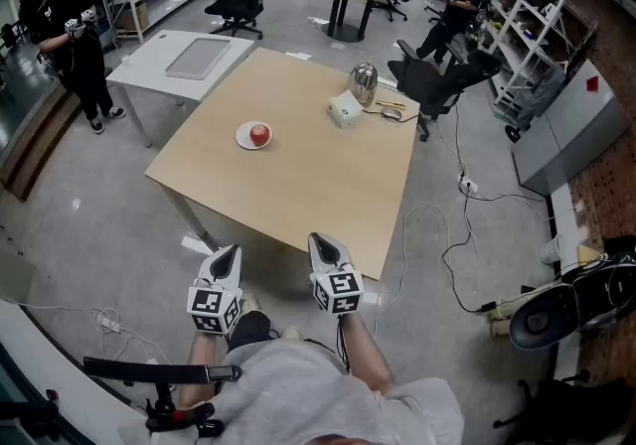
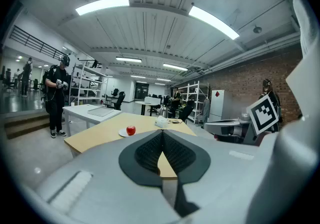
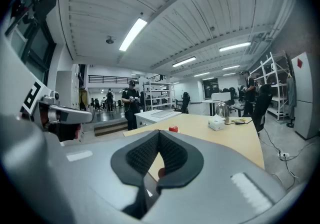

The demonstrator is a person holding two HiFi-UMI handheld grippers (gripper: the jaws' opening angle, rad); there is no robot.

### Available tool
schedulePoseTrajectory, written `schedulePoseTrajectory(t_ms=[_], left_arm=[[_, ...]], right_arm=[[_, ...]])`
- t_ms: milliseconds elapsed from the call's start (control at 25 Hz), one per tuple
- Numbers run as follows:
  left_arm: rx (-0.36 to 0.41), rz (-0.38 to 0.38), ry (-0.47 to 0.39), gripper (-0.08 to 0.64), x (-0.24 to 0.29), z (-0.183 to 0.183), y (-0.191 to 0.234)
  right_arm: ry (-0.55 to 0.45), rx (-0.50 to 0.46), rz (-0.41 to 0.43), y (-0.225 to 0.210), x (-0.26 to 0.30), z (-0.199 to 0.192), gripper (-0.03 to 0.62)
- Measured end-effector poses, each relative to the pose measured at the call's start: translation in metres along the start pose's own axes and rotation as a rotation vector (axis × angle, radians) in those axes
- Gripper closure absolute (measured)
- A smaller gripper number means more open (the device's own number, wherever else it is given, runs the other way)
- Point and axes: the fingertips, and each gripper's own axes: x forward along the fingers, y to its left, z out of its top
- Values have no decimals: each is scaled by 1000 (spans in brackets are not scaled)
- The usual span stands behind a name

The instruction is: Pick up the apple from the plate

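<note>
While the person (image 1: 328, 393) stands at the near edge of the wooden table (image 1: 298, 185), left gripper (image 1: 230, 252) and right gripper (image 1: 317, 240) both with jaws closed on nothing, red apple (image 1: 259, 133) resting on a white plate (image 1: 244, 141) farther across, well apart from both.

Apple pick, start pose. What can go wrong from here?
1. Both the left claw and the right claw are shut; reaching the apple unopened would likely knock it.
2. The apple is round and its plate small, so a nudge may roll it onto the table.
</note>
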Motion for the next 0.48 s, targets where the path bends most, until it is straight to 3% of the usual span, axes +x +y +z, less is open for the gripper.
schedulePoseTrajectory(t_ms=[480], left_arm=[[2, 8, -9, 541, 1, 6, -1]], right_arm=[[-21, 37, 45, 3, 3, 6, 586]])
